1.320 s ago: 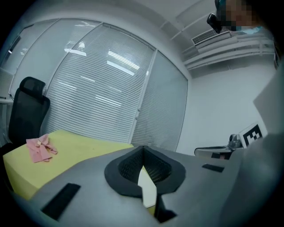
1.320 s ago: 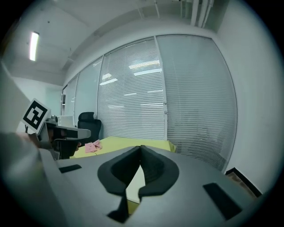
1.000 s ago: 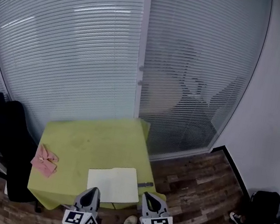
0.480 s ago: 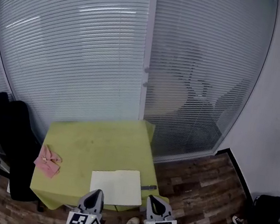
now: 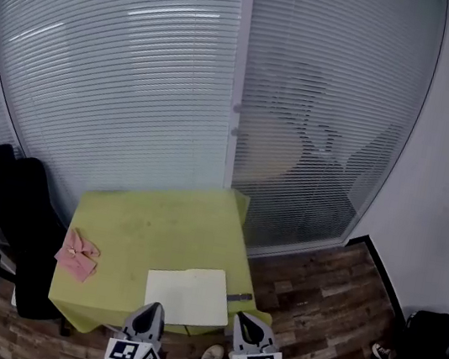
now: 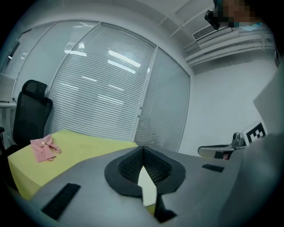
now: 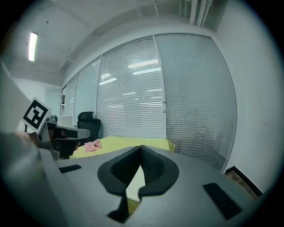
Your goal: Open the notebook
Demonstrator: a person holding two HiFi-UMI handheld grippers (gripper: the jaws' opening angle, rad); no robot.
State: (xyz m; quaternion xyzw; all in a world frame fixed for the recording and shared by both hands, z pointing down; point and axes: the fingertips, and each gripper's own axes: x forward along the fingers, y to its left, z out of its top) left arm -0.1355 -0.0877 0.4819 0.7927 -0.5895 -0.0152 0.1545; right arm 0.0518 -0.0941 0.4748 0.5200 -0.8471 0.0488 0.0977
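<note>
A closed white notebook (image 5: 186, 294) lies flat near the front edge of the yellow-green table (image 5: 157, 227). A dark pen (image 5: 239, 297) lies just right of it. My left gripper (image 5: 153, 307) hovers shut in front of the notebook's left corner, short of the table edge. My right gripper (image 5: 242, 317) is shut too, in front of the right corner. Neither touches the notebook. In the left gripper view the shut jaws meet, and the notebook (image 6: 146, 186) shows through the gap below them. The right gripper view shows the same notebook (image 7: 135, 184) below its shut jaws.
A crumpled pink cloth (image 5: 76, 254) sits at the table's left edge. A black office chair (image 5: 18, 217) stands left of the table. Glass walls with blinds (image 5: 140, 75) rise behind. A dark bag (image 5: 424, 336) stands on the wooden floor at the right. A shoe (image 5: 210, 354) shows below.
Only the head view has shifted slightly; both grippers, the notebook and the pen keep their places.
</note>
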